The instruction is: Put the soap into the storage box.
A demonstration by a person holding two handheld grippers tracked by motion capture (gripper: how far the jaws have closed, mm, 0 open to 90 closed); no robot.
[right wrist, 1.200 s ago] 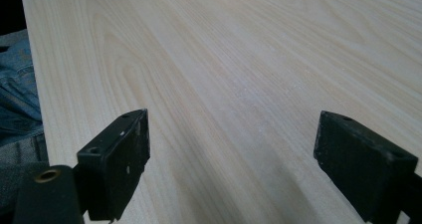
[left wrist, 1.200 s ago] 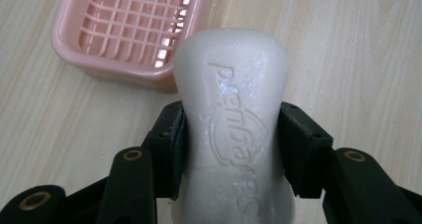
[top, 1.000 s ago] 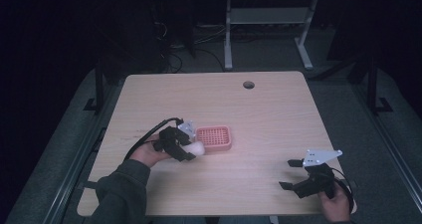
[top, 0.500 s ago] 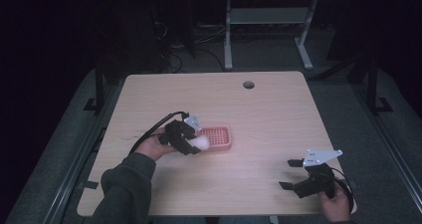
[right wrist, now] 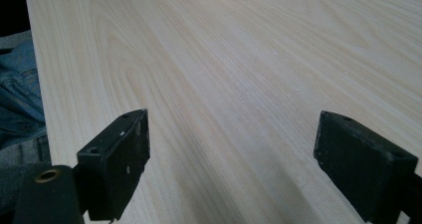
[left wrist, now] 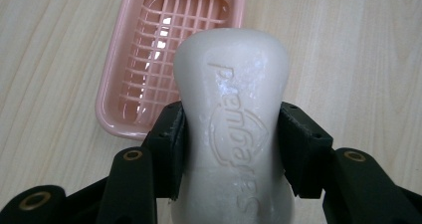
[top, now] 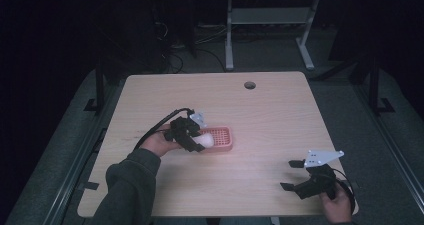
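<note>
- Since a second ago, our left gripper [top: 196, 141] has carried the white soap bar [left wrist: 233, 114] rightward, to the pink soap dish [top: 220, 138] at centre-left of the high view.
- Its jaws are clamped on the bar's sides, the bar poised above the dish's near edge.
- We judge placement is next.
- Our right gripper [top: 300, 177], lower right, has kept still, jaws wide apart and empty.

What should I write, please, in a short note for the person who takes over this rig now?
Left claw: shut on the white soap bar, held above the table beside the pink soap dish.
Right claw: open, holding nothing, near the table's front right corner.
Done: soap is gripped and brought to the dish.
Left: place the soap in the dish, which holds nothing yet, and release.
</note>
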